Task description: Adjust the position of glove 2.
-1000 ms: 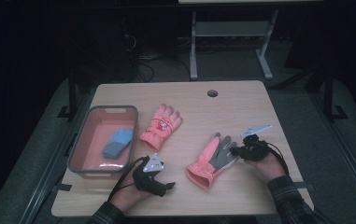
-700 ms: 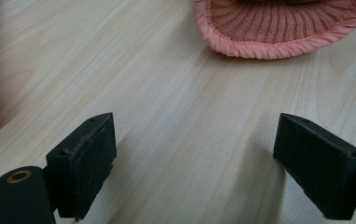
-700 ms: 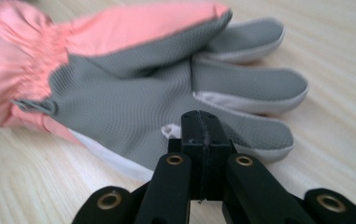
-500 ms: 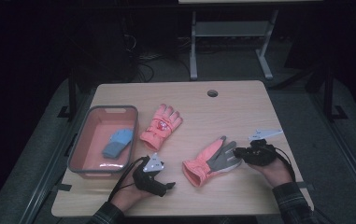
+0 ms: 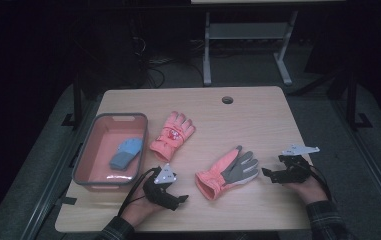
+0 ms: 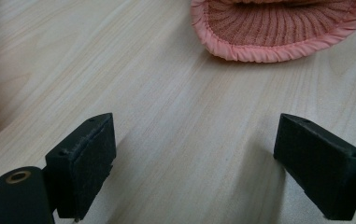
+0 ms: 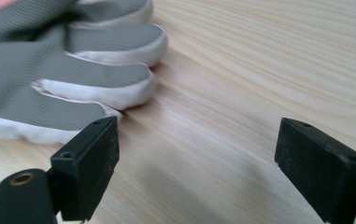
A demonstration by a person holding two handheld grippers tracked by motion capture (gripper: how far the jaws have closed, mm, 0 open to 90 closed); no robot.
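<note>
1. Glove [image 5: 228,171], palm up, lies on the desk [image 5: 258,115] near the front edge, a bit right of centre. Cuff points to the front-left, fingers to the back-right.
2. Glove look: salmon-pink shell, grey palm and finger faces with a fine woven grain, white piping round each fingertip [image 7: 96,95]. Padded, rounded fingers.
3. Cuff [image 6: 278,28] seen from the left tool view: ribbed knit lining inside, gathered pink hem round the opening, mouth lying open and flat.
4. Right tool [image 5: 267,173] sits just right of the glove fingertips, near the desk's right edge. Jaws have just been opening and now stand wide, nothing between them. Its left pad [image 7: 89,163] is just beside the nearest fingertip; touching or not, cannot tell.
5. Left tool [image 5: 182,199] rests near the front edge, left of the cuff and apart from it. Jaws wide, only bare desk between the pads.
6. Both tools: black blocky pads with a matte, slightly rough face; a grey three-cornered plate on top of each.
7. Second glove [image 5: 172,136], pink, back side up with a small printed patch, lies left of centre, between the tray and the first glove.
8. Tray [image 5: 85,172]: rectangular, rounded corners, grey rim, pink inside, at the desk's left edge. It holds a folded blue cloth [image 5: 127,153].
9. Desk: light wood-grain top, rounded corners, round cable hole [image 5: 227,99] near the back edge.
</note>
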